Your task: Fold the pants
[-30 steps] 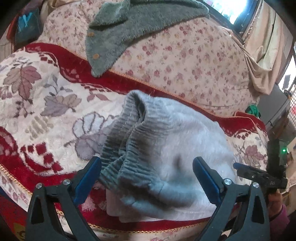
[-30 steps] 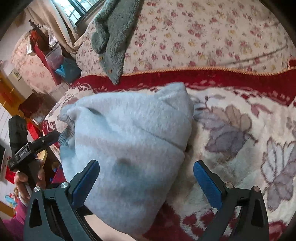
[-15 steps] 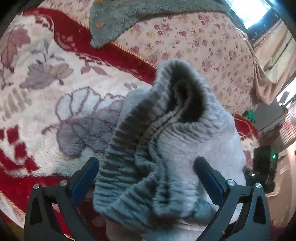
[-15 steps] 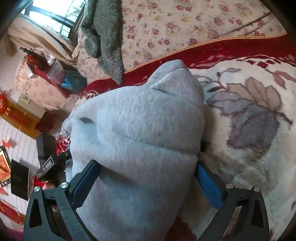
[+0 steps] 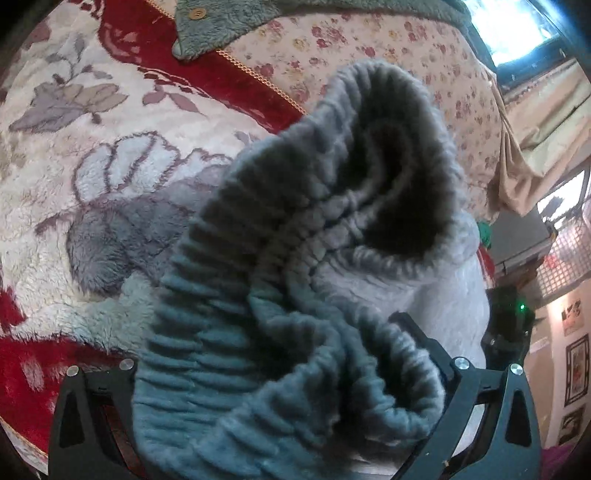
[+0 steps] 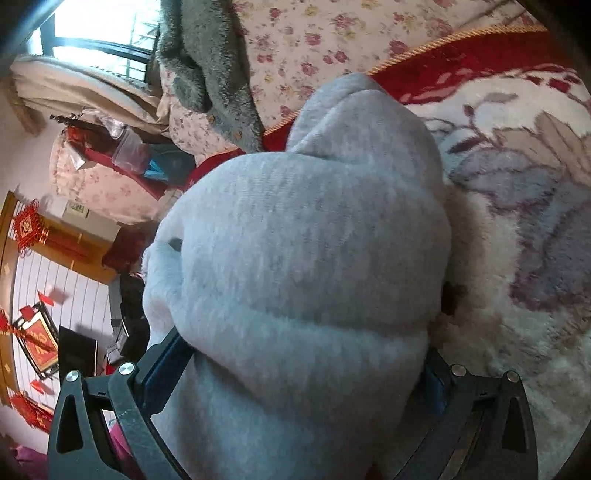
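Note:
Grey fleece pants lie bunched on a floral red and cream blanket point(image 5: 85, 192). In the left wrist view the ribbed elastic waistband point(image 5: 295, 295) fills the space between the fingers of my left gripper point(image 5: 291, 325); its jaws stand wide, and the cloth covers the blue pads. In the right wrist view the smooth pale grey folded end of the pants point(image 6: 303, 258) lies between the fingers of my right gripper point(image 6: 295, 336), also wide apart, with one blue pad point(image 6: 166, 365) showing at the left. Neither gripper is clamped on the cloth.
A grey-green fuzzy garment with buttons point(image 5: 236, 18) lies on the rose-print quilt point(image 5: 369, 48) behind the pants. The blanket's floral pattern point(image 6: 517, 221) stretches to the right of the pants. A window and curtain point(image 6: 92, 77), red hangings and furniture stand beyond the bed edge.
Both grippers have pushed forward and down onto the pants, one from each end. The fabric now fills the space between their fingers. Jaw width looks unchanged.

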### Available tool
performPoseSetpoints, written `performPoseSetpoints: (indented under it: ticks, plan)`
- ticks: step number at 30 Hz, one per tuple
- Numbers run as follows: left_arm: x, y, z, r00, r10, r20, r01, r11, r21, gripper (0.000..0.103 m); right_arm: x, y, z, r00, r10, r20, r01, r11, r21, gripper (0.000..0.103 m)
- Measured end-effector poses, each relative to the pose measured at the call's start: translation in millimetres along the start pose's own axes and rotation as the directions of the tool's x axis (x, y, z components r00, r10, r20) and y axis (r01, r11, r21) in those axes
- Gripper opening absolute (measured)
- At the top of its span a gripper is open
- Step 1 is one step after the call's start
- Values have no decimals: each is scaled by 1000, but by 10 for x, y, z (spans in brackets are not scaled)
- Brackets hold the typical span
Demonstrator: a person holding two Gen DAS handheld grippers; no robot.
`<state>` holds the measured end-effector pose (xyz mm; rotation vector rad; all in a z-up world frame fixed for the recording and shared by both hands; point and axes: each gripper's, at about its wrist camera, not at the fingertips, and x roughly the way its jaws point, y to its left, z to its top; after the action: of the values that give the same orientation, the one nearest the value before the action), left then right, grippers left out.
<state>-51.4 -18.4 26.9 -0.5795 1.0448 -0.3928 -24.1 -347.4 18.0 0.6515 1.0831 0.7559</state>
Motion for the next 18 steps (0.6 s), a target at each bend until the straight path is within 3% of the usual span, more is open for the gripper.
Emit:
performPoseSetpoints:
  ticks: [2,4,7,10,18]
  plan:
    - [-43,-29,3,1000,-8,8,8,1000,0,97,-32,26,-12,1000,6,7,-6,1000,-9,99]
    - [-126,-102,-9,1000,-4,30,3,1000,24,85,-83,92,-9,1000,-1,11,2,999,-42,91]
    - [-232,-159,-27,999,-4,54,3,1000,16,78,-136,215,19,1000,-18,5,18,995,-93,79]
    - [-301,-222,-41,997,2,71,-2,1000,7,75,-201,298,28,1000,-27,7,28,991,-131,73]
    - [-316,-643,-37,994,-43,96,39,998,42,73,-613,332,82,997,-37,67,46,988,-144,73]
